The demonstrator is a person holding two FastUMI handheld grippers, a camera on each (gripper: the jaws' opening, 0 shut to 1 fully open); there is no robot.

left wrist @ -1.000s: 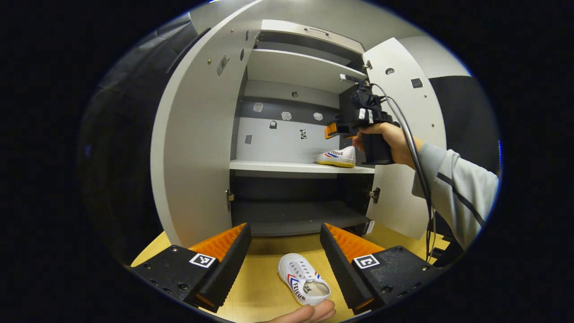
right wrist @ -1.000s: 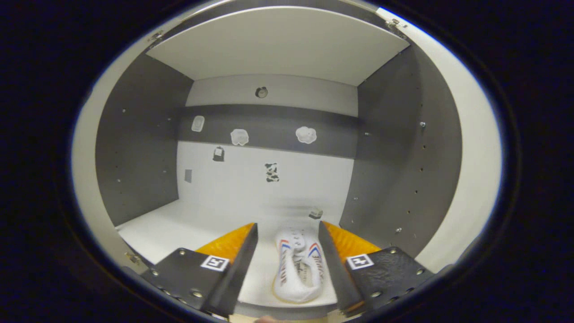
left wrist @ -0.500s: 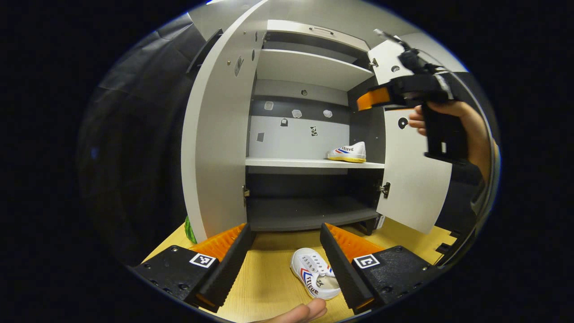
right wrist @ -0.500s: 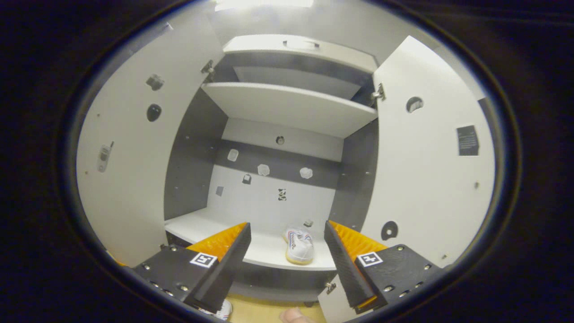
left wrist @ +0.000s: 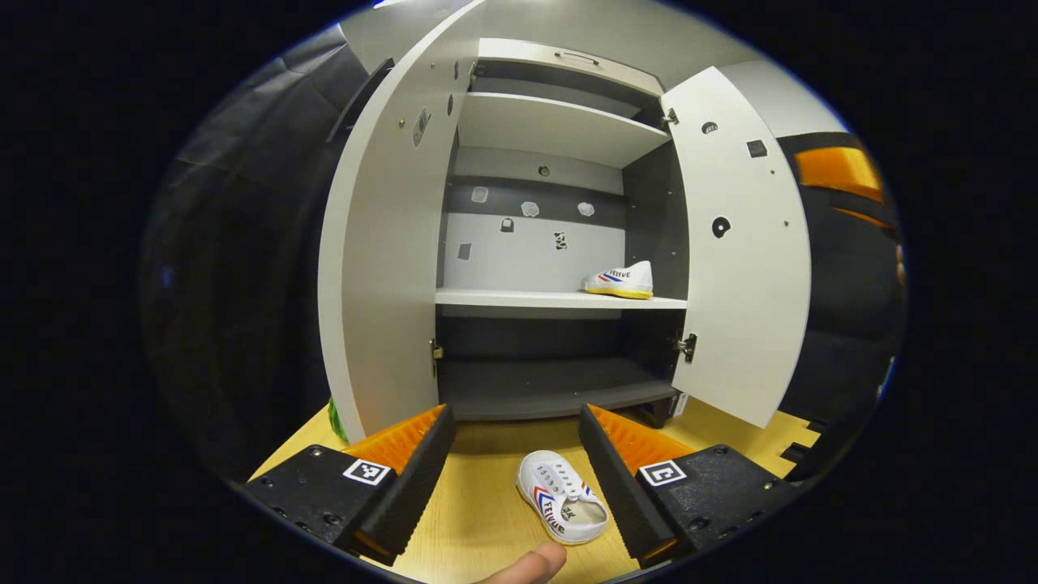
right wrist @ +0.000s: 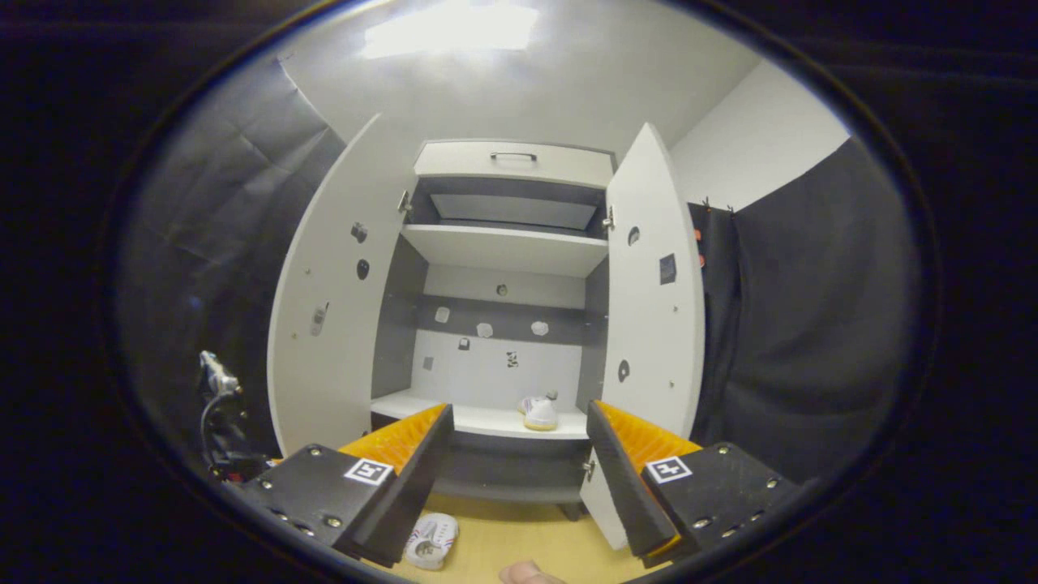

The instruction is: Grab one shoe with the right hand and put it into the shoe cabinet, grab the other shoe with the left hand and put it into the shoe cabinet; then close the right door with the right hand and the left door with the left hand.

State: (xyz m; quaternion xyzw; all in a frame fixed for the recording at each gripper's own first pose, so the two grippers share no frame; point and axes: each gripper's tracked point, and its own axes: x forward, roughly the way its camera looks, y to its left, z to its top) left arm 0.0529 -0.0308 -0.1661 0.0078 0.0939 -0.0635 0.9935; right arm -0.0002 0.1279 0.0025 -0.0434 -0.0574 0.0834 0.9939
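Both doors stand wide: left door (left wrist: 381, 268) at 10 o'clock, right door (left wrist: 742, 259) at 2, the cabinet (left wrist: 559, 122) mouth open between them. My left fingers (left wrist: 514, 478) are apart over the worktop (left wrist: 478, 519), a white shoe (left wrist: 561, 508) with red-blue stripes lying between them. My right fingers (right wrist: 519, 466) are apart, empty. The other shoe (left wrist: 619, 281) sits on the middle shelf (left wrist: 503, 298), right end.
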